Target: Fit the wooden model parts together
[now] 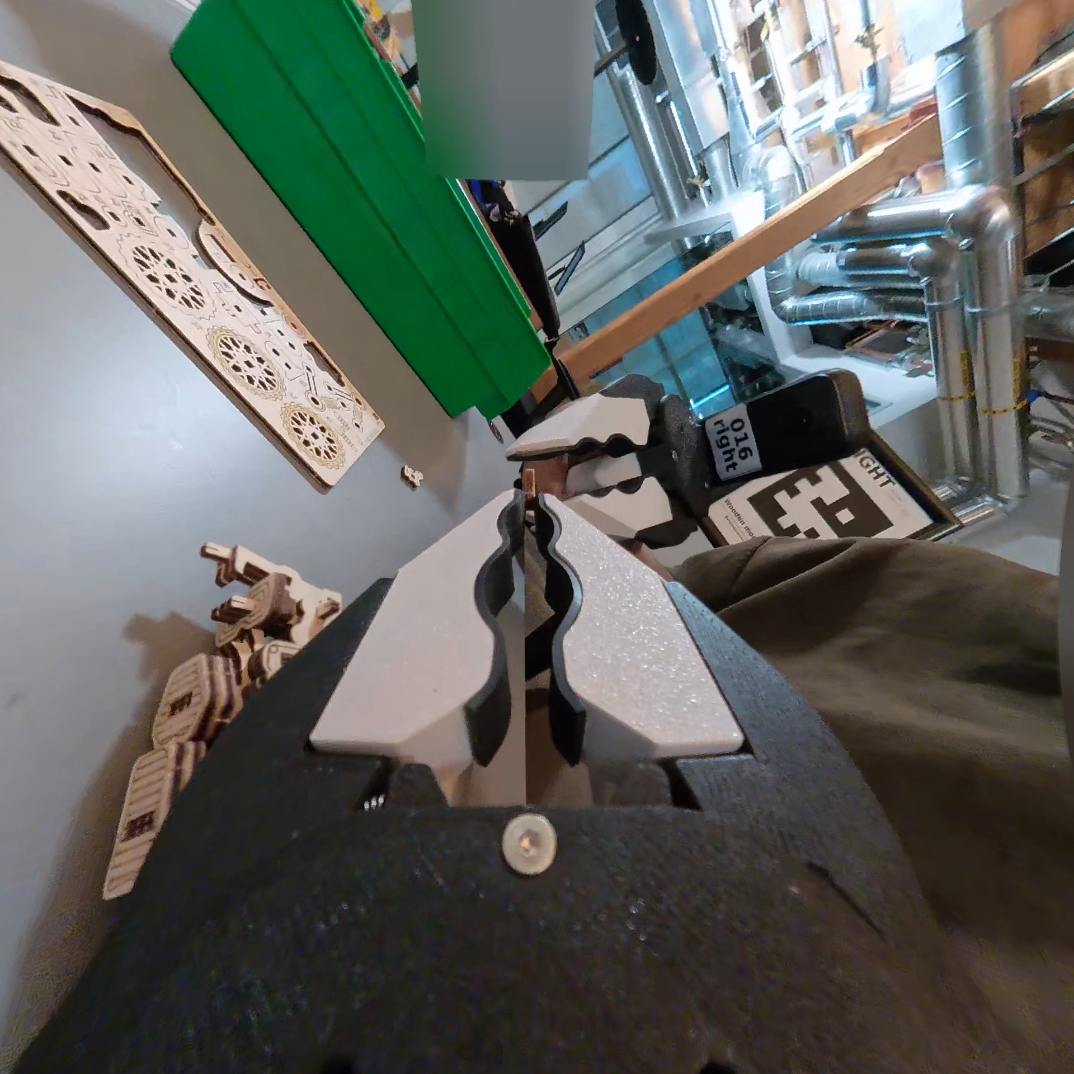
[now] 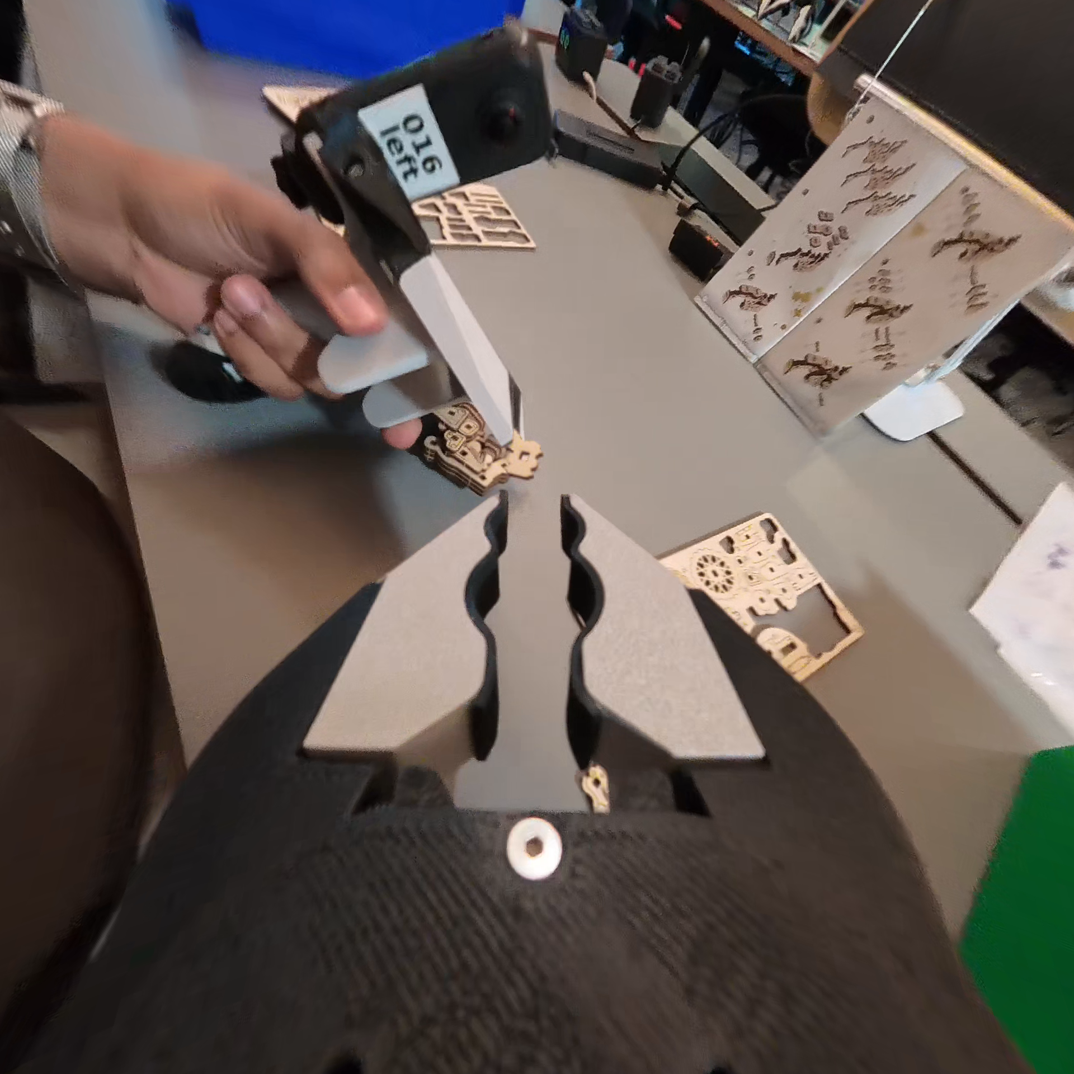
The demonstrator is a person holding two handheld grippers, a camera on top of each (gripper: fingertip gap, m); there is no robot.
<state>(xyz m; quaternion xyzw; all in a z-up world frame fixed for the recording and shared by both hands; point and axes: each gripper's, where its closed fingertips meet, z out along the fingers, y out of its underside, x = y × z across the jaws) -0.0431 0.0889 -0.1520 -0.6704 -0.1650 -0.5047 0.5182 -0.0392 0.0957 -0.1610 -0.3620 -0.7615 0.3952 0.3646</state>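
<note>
My left gripper (image 1: 526, 498) is shut on a small pale wooden part (image 1: 530, 482), pinched at its fingertips. In the right wrist view the left gripper (image 2: 511, 433) holds this gear-like part (image 2: 525, 456) right beside the partly built wooden model (image 2: 459, 444) on the grey table. The model also shows in the left wrist view (image 1: 256, 610), low on the left. My right gripper (image 2: 533, 498) is open and empty, its tips just short of the held part. It faces the left gripper in the left wrist view (image 1: 543, 468).
Laser-cut wooden part sheets lie on the table (image 1: 174, 279) (image 2: 761, 587) (image 2: 482, 224). A green bin (image 1: 360, 203) stands behind. A tiny loose wooden bit (image 1: 411, 475) lies on the table, and another (image 2: 595, 787) sits at my right gripper's finger base. A patterned white box (image 2: 872, 261) stands at right.
</note>
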